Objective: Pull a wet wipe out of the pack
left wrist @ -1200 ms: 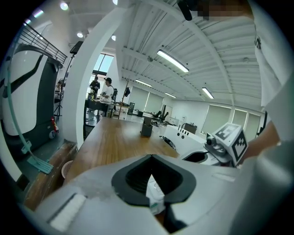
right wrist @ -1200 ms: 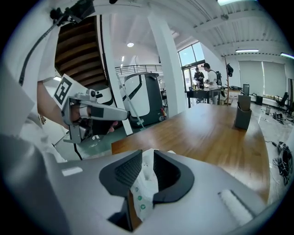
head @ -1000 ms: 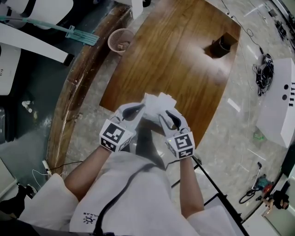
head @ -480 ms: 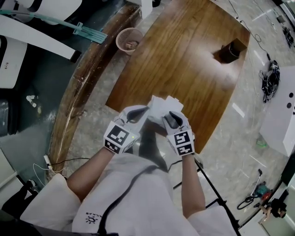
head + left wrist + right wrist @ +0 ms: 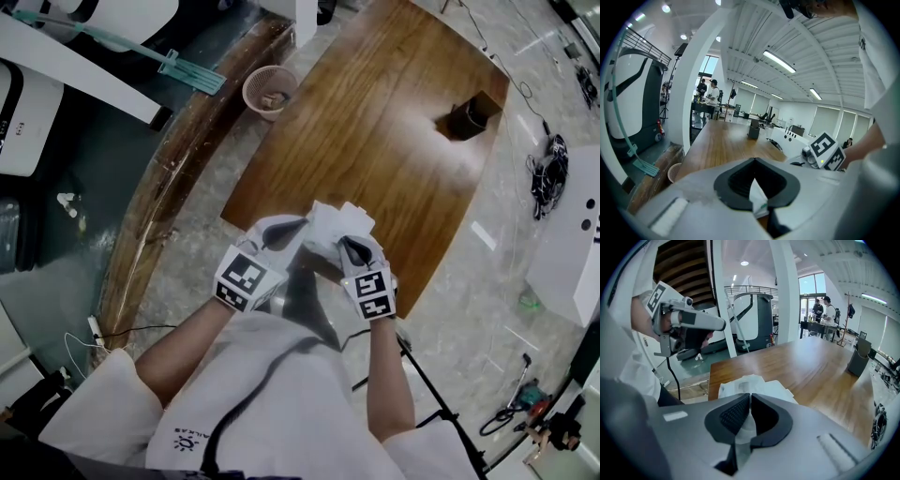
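I hold the white wet wipe pack [image 5: 334, 223] in the air over the near edge of the wooden table [image 5: 375, 122]. My left gripper [image 5: 298, 227] is shut on the pack's left edge; a white corner with green print [image 5: 757, 196] shows between its black pads. From the right, my right gripper [image 5: 345, 242] comes down on the pack's top. Its jaws are closing, and white wipe material [image 5: 746, 423] is pinched between the pads, with the pack [image 5: 757, 384] lying just beyond them. The pack's opening is hidden.
A black box [image 5: 466, 117] stands at the table's far end. A pink basket [image 5: 269, 91] sits on the floor left of the table. Cables [image 5: 547, 173] and a white machine [image 5: 572, 253] are on the floor at the right. People stand far off [image 5: 825, 310].
My right gripper has sunk a little onto the pack's top and its jaws have closed on white material. The left gripper and the pack have stayed put.
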A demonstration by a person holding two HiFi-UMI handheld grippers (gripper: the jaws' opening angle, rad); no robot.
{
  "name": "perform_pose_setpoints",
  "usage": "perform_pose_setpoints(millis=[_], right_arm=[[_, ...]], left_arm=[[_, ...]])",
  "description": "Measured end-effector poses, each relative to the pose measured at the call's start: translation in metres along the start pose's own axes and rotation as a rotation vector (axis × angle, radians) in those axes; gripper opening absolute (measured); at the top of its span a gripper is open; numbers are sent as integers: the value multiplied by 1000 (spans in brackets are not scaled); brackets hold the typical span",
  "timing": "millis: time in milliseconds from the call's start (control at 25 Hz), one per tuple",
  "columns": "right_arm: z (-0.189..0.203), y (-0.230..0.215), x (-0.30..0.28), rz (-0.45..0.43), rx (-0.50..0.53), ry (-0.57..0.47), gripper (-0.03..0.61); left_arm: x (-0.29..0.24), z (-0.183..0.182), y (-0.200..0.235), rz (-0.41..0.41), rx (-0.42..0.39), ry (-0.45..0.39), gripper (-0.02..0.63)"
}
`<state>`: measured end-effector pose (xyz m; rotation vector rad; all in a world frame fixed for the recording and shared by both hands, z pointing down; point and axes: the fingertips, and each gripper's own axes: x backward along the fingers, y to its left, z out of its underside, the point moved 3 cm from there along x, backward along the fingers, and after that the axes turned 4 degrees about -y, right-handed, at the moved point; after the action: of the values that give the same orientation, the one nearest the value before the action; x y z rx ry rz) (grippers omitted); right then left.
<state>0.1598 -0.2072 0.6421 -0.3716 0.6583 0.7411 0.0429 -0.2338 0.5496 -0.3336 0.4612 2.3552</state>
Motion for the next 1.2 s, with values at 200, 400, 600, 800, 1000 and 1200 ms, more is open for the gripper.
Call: perform_pose_setpoints(millis=[200, 400, 600, 800, 1000, 1200], right_arm=[[-4, 2, 6, 16, -28, -21, 19], [-8, 4, 13, 39, -39, -39, 18], [-13, 4, 20, 65, -53, -67, 18], [-21, 2, 29, 101, -73, -94, 18], [-25, -1, 41, 135, -103, -125, 17], [-33, -2, 51, 166, -111, -158, 17]], left_arm=[[1, -13, -1, 10, -25, -17, 5], [2, -27, -3, 27, -33, -41, 5], [0, -33, -7, 46, -49, -45, 5], [0, -40, -10, 71, -67, -56, 5], [-3, -48, -15, 97, -87, -68, 5], [-5, -55, -18, 121, -103, -76, 5]])
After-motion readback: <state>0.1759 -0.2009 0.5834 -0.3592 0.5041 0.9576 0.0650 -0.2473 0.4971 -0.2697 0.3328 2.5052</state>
